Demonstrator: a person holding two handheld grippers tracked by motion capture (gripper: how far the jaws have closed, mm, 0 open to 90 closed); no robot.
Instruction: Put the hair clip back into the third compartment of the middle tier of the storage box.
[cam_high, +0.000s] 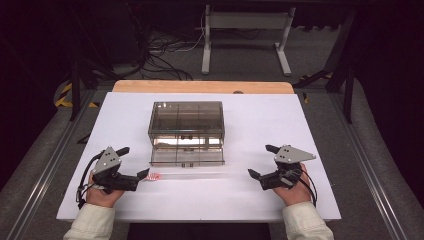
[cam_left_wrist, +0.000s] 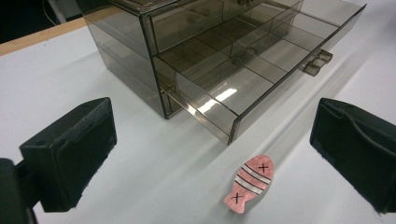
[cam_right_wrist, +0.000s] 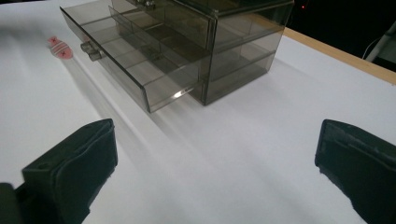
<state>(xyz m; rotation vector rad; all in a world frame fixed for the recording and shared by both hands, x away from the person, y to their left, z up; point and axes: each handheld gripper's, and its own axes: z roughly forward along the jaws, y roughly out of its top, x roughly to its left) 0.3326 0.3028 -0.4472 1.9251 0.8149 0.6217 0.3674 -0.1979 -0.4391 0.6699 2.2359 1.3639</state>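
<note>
Your left gripper (cam_left_wrist: 212, 154), jaws wide and empty, hovers over the pink fish clip (cam_left_wrist: 249, 183) lying flat just before the open drawer (cam_left_wrist: 224, 88); closing too high, the pads may skid it under the drawer

The smoky transparent plastic drawer box (cam_high: 186, 131) stands mid-table as the one bulky obstacle, and its lower drawer (cam_left_wrist: 219, 88) is pulled out toward the person, taking up room in front of it. The drawer top is open, so its divided compartments can be entered from above. Just before the drawer's front left corner lies a small flat pink fish-shaped piece (cam_left_wrist: 250, 183), clear of the drawer wall, with bare white table surface (cam_high: 210, 200) all around it. Wide bare table flanks the box on both sides, and the strip before the right gripper (cam_high: 264, 167) is unobstructed.
</note>
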